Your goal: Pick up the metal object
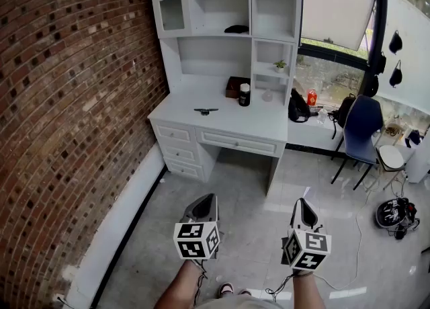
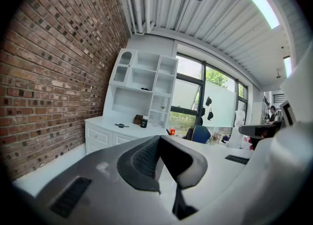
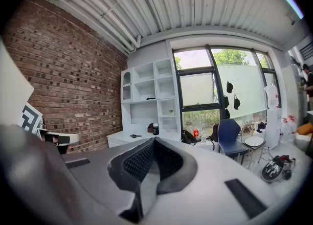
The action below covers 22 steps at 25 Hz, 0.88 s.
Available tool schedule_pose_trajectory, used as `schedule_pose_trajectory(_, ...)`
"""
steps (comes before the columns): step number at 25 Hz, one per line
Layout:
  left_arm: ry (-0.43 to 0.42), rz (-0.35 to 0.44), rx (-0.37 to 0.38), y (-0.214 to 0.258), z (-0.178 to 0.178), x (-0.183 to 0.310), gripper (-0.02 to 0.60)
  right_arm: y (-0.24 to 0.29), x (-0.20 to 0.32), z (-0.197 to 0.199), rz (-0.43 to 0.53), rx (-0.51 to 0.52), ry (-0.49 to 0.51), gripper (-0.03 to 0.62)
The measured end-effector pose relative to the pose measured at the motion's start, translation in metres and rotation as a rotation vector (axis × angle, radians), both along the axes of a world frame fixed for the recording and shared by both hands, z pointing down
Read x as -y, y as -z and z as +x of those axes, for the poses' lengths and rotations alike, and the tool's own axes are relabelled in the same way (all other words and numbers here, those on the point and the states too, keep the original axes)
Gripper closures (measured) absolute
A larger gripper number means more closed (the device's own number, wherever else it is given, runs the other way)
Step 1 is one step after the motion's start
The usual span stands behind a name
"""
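Observation:
The metal object (image 1: pixel 205 110) is a small dark, flat piece lying on the white desk (image 1: pixel 269 121) at the far side of the room. It also shows as a tiny dark shape in the left gripper view (image 2: pixel 122 125) and the right gripper view (image 3: pixel 133 135). Both grippers hang low in front of me, well short of the desk and over the tiled floor. My left gripper (image 1: pixel 209 197) (image 2: pixel 157 138) has its jaws closed tip to tip with nothing between them. My right gripper (image 1: pixel 304 201) (image 3: pixel 154 140) is shut and empty as well.
A brick wall (image 1: pixel 74 99) runs along the left. On the desk stand a dark jar (image 1: pixel 244 94) and a brown box (image 1: pixel 234 86). A blue chair (image 1: pixel 363 126), a white stool (image 1: pixel 390 158) and a helmet (image 1: pixel 392 213) on the floor stand at the right, with a cable (image 1: pixel 356 247) trailing nearby.

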<state>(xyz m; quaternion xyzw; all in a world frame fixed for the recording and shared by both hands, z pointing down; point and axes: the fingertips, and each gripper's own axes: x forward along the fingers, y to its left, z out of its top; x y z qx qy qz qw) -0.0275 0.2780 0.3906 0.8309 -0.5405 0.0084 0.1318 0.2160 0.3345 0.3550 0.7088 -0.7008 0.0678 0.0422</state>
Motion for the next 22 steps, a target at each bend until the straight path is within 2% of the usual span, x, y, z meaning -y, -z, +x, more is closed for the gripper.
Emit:
schedule_pose_trajectory(6, 0.005, -0.012, 0.0, -0.004, -0.01, -0.004, 0.569, -0.002, -0.003, -0.008, -0.009, 0.009, 0.003, 0.594)
schedule_pose_trajectory(11, 0.006, -0.015, 0.006, -0.005, -0.011, -0.007, 0.569, -0.005, -0.004, -0.011, -0.004, 0.071, 0.026, 0.592)
schedule_pose_trajectory(22, 0.026, -0.012, 0.004, -0.005, -0.02, -0.008, 0.57, -0.005, 0.0, -0.028, 0.006, 0.055, 0.083, 0.591)
